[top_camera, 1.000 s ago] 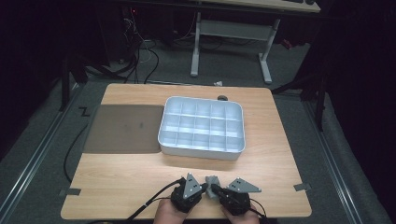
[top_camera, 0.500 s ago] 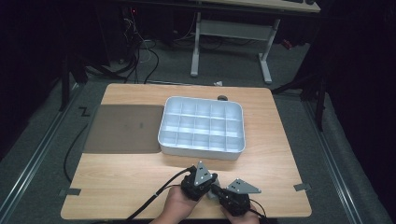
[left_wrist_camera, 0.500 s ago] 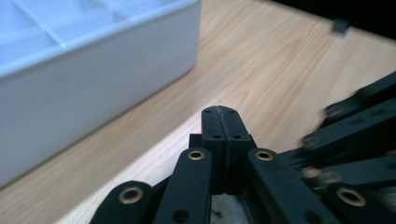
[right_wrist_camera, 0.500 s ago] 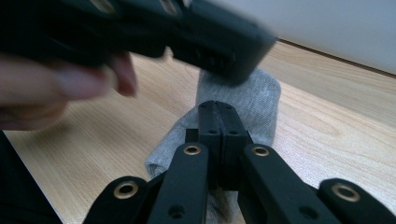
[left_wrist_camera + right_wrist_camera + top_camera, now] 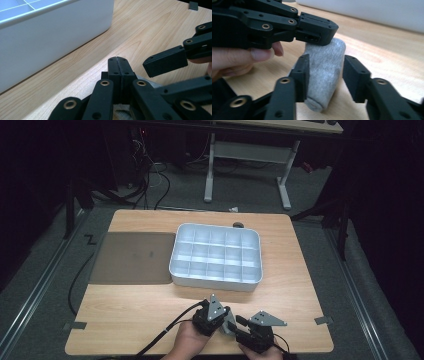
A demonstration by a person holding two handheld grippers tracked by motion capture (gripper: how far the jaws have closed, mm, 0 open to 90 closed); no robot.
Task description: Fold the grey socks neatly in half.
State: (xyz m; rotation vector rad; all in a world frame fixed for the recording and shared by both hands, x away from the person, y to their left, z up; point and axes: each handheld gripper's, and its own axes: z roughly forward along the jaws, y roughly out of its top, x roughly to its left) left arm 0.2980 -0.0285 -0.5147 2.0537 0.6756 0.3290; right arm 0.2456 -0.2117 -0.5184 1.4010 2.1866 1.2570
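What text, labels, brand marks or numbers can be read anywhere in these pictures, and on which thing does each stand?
None: no word, number or brand mark can be read.
The white compartment tray has plain walls.
The grey rolled cloth is unmarked.
The dark mat has a faint mark at its middle, too small and dim to read.
Both the left hand-held gripper and right hand-held gripper carry no lettering.

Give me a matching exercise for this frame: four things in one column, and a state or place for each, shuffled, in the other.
Things:
1. left gripper
2. right gripper
3. grey roll
4. white divided tray

States or places:
A. jaws apart, just opened
B. mid-table, beside the dark mat
C. jaws shut together
D. between two black jaws

Pairs: 1-C, 2-A, 3-D, 4-B
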